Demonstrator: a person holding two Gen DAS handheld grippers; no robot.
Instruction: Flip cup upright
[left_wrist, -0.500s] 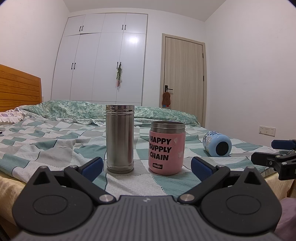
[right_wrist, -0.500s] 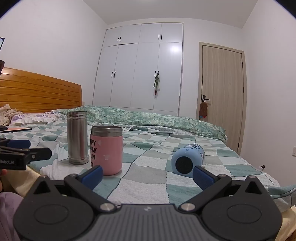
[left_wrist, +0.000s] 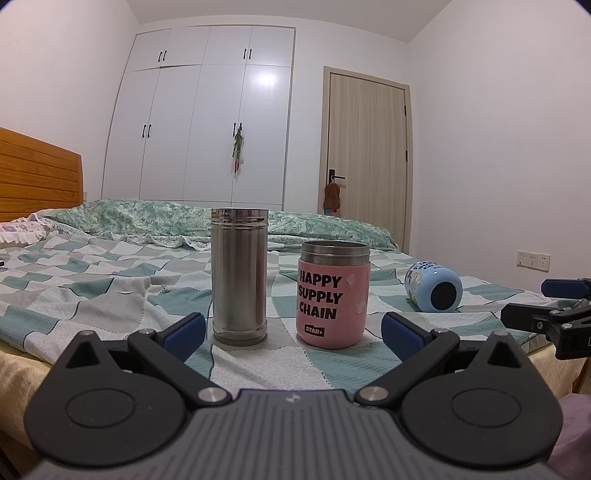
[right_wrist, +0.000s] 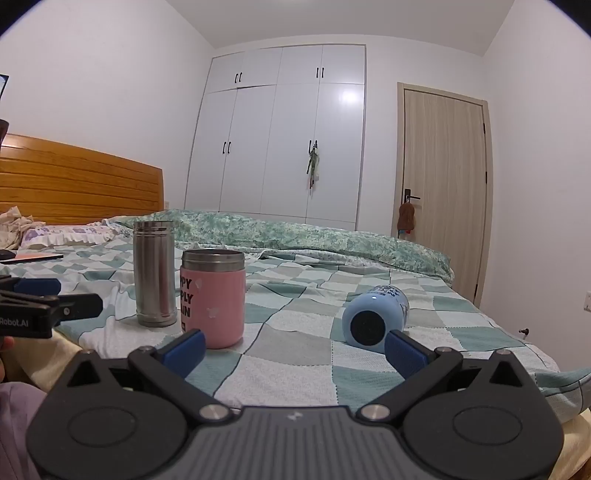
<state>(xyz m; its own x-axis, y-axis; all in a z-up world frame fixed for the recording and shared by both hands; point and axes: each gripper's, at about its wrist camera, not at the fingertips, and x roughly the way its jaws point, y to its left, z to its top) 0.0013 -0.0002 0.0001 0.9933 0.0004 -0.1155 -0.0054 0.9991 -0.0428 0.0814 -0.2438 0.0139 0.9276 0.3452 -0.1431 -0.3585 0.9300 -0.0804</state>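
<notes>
Nothing has moved. The blue cup (right_wrist: 375, 317) lies on its side on the bed (right_wrist: 295, 354), base toward both spread, empty hand-held grippers (right_wrist: 293, 345) (left_wrist: 293, 330); only the right view shows a phone (right_wrist: 31, 257).

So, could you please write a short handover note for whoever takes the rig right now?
Left claw: open, empty, facing the tall stainless steel flask and the pink "HAPPY SUPPLY CHAIN" steel-rimmed cup, both upright on the green checked bedspread.
Right claw: open, empty, low over the bed edge, with the light blue cup just ahead.
That blue cup lies on its side, dark round end toward the cameras.
Done: nothing yet.
Left: grasp the blue cup and stand it upright.
</notes>
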